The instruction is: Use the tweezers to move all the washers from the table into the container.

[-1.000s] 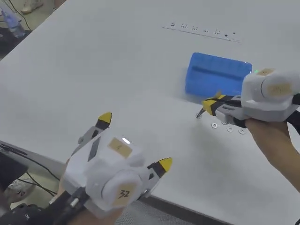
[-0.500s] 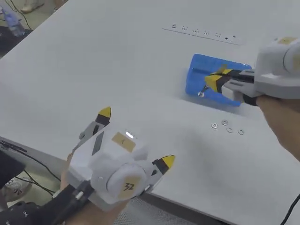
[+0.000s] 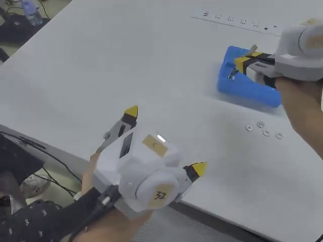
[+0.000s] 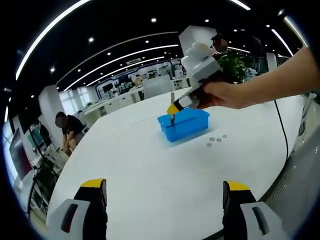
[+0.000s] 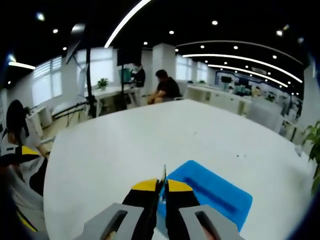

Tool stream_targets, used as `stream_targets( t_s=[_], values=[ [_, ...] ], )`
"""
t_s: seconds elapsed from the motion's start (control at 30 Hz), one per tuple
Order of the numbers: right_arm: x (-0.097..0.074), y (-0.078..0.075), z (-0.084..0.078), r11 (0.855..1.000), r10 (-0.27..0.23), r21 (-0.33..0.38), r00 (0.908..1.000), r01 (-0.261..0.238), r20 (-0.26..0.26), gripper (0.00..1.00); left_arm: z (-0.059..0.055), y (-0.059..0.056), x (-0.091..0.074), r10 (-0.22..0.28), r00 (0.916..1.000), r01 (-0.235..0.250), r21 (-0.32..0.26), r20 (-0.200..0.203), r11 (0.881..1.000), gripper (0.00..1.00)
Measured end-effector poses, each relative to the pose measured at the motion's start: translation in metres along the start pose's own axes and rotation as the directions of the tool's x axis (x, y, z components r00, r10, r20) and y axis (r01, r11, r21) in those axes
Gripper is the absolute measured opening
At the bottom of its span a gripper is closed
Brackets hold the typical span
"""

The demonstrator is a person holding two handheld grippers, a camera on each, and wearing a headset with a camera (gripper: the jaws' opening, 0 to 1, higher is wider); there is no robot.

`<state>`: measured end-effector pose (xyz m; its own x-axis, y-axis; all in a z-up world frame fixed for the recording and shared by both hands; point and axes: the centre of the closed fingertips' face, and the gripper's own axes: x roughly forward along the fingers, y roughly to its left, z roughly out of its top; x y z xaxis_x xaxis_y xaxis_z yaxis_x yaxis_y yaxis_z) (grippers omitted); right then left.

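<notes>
- Right gripper (image 3: 242, 62) is up at 2 o'clock in the head view, jaws pinched tight on the tweezers (image 3: 233, 73).
- The tweezers angle down and their tips hang right over the near left end of the blue container (image 3: 247, 91).
- Whether a washer is caught between those tips, I cannot tell; it is too small to read.
- The right gripper view looks straight down its two yellow-tipped jaws, squeezed together with the thin tweezers between them and the open container just beyond.
- Four washers (image 3: 263, 130) lie in a loose cluster on the white table (image 3: 126, 60), at about 5 o'clock from the container, near it but apart from it.
- Left gripper (image 3: 165, 140) hovers near the table's front edge at 6 o'clock in the head view, jaws spread wide and holding nothing.
- From the left gripper view, the container sits at 12 o'clock, well ahead, with the washers just to its right.
- A power strip (image 3: 237, 22) lies on the table beyond the container.
</notes>
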<state>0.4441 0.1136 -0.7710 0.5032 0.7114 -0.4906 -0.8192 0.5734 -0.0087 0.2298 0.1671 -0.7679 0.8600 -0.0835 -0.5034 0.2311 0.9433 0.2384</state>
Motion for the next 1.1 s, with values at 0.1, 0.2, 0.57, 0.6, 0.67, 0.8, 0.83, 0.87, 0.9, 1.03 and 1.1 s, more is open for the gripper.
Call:
stream_targets(
  t_s=[0.1,0.2,0.57,0.6,0.67,0.8,0.83,0.87,0.9,1.03,1.1],
  values=[
    [0.009,-0.005,-0.007,1.0,-0.008,0.027,0.9999,0.009,-0.015,0.01,-0.003,0.002,0.001,0.007,0.9999,-0.007,-0.002,-0.01,1.0,0.99],
    [0.019,-0.009,-0.014,1.0,-0.008,0.03,0.9995,0.009,-0.03,0.01,-0.003,0.004,0.001,0.011,0.9999,-0.012,-0.006,-0.009,1.0,0.99],
    [0.022,-0.006,-0.018,1.0,0.008,0.023,0.9993,-0.007,-0.036,0.02,0.001,0.006,0.0,0.012,0.9999,-0.012,-0.006,0.009,1.0,0.97],
    [0.022,-0.007,-0.018,1.0,0.008,0.027,0.9992,-0.007,-0.04,0.03,0.001,0.005,0.0,0.012,0.9999,-0.012,-0.004,0.008,1.0,0.97],
    [0.023,-0.01,-0.017,1.0,0.015,0.013,0.9989,-0.014,-0.045,0.03,0.0,0.005,0.001,0.011,0.9999,-0.011,0.004,0.003,1.0,0.97],
    [0.006,-0.02,0.007,0.998,-0.002,0.061,0.9998,0.001,0.021,0.02,0.0,0.003,0.002,0.004,1.0,-0.004,0.018,-0.004,1.0,0.96],
    [-0.003,-0.024,0.016,0.996,-0.017,0.087,0.9982,0.012,0.057,0.02,-0.001,0.002,0.002,0.001,1.0,-0.001,0.019,-0.005,1.0,0.96],
    [-0.01,-0.025,0.019,0.994,-0.016,0.113,0.9971,0.007,0.075,0.02,-0.001,0.002,0.002,-0.001,1.0,0.001,0.02,-0.008,1.0,0.96],
    [-0.017,-0.025,0.022,0.99,-0.008,0.14,0.9961,-0.004,0.088,0.02,-0.001,0.002,0.002,-0.002,1.0,0.003,0.021,-0.009,1.0,0.96],
    [-0.049,-0.024,0.028,0.983,-0.006,0.182,0.9907,-0.019,0.136,0.02,-0.001,0.0,0.001,-0.01,0.9999,0.01,0.025,-0.004,1.0,0.96],
    [-0.063,-0.017,0.026,0.981,0.007,0.19,0.9895,-0.035,0.144,0.02,-0.001,-0.001,0.001,-0.014,0.9999,0.014,0.024,-0.004,1.0,0.95]
  ],
)
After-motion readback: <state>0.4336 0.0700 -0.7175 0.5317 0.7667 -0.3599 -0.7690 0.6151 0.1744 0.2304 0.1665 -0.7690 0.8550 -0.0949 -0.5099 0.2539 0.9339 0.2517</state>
